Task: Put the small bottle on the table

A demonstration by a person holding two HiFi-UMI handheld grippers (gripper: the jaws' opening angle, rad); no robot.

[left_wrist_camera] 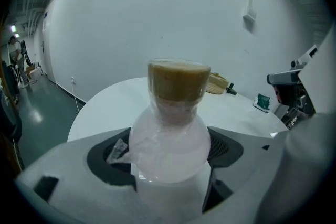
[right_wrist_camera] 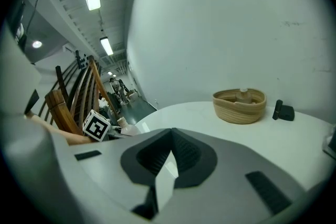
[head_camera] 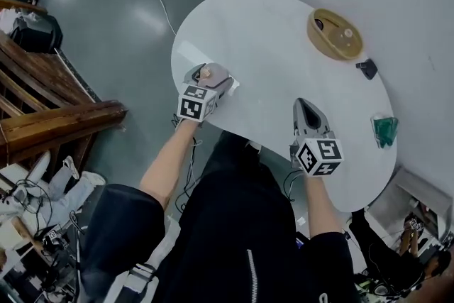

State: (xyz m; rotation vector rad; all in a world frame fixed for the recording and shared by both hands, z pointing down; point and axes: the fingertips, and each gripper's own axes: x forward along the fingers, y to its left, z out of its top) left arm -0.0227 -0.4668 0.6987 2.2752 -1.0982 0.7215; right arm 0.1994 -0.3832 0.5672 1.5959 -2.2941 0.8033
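Grasping the small bottle [left_wrist_camera: 170,136] by its round belly in the jaws of the left gripper [left_wrist_camera: 169,173], tan cap up, at the near left edge of the worktop [head_camera: 277,60]. Further right, over the near edge, the right gripper [right_wrist_camera: 167,162] with jaws pressed together on nothing. Farther back, near the wall, a woven basket [head_camera: 334,34] with a second bottle [right_wrist_camera: 242,94] inside.

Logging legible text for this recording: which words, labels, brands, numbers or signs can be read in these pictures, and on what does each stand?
No words or numbers can be read in any view.
small bottle: clear wrap and tan cap, no print visible.
left marker cube and right marker cube: black-and-white square patterns only, no letters.
green packet: too small to read.
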